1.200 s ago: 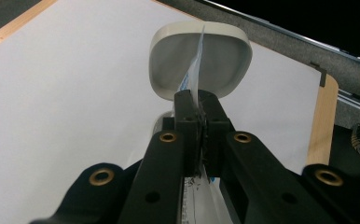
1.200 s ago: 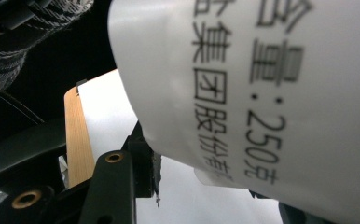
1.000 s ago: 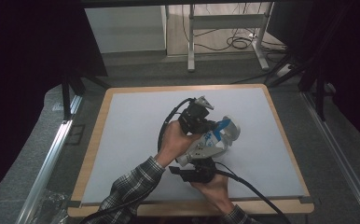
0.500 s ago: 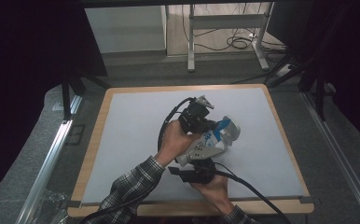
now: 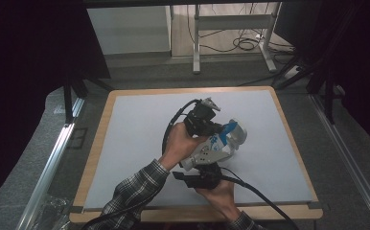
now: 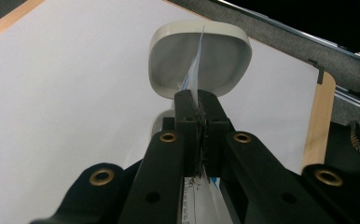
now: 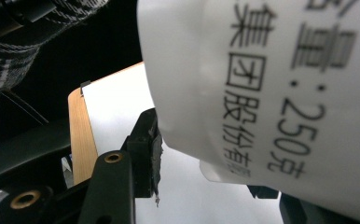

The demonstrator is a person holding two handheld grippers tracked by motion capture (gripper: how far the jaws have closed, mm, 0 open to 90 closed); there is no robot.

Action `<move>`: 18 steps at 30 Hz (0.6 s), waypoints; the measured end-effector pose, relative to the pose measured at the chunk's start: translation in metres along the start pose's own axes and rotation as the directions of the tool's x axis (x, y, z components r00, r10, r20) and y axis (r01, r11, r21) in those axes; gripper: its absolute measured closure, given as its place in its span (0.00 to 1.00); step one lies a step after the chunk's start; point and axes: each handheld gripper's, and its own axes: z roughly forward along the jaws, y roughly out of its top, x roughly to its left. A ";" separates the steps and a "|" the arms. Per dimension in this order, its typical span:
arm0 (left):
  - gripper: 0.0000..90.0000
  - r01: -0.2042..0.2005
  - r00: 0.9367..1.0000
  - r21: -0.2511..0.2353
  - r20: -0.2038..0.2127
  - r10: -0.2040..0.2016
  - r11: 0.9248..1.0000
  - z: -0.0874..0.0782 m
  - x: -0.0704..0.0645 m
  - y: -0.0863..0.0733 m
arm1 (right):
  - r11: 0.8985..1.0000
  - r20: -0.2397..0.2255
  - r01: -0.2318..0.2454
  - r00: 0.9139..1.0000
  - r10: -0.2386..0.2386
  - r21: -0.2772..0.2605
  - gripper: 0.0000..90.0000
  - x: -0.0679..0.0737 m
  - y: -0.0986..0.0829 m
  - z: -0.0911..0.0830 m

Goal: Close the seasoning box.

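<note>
In the high view, the person's left gripper (image 5: 207, 125) and right gripper (image 5: 200, 176) are meeting over the middle of the white table mat (image 5: 135, 143), holding a white tub (image 5: 216, 146) with a blue-and-white foil lid (image 5: 224, 134) between them, raised off the mat. In the left gripper view, the jaws are pinching shut on a thin edge of the foil lid (image 6: 194, 79) in front of the tub's (image 6: 201, 58) oval rim, so the peel looks under way; the next move calls for a steady pull while the tub is braced. In the right gripper view, the printed tub wall (image 7: 262, 88) is pressing against one jaw; the other jaw is hidden, so I cannot tell its grip.
</note>
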 end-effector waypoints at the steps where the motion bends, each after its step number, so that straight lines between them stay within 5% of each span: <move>1: 0.98 0.000 1.000 0.001 0.001 0.000 1.000 0.000 0.000 0.000 | 1.000 0.000 0.000 1.000 0.000 0.000 0.60 0.000 0.000 0.000; 18: 0.98 -0.005 1.000 0.011 0.003 0.005 1.000 -0.001 -0.001 0.002 | 1.000 -0.006 0.001 1.000 -0.001 -0.006 0.59 0.002 0.001 -0.001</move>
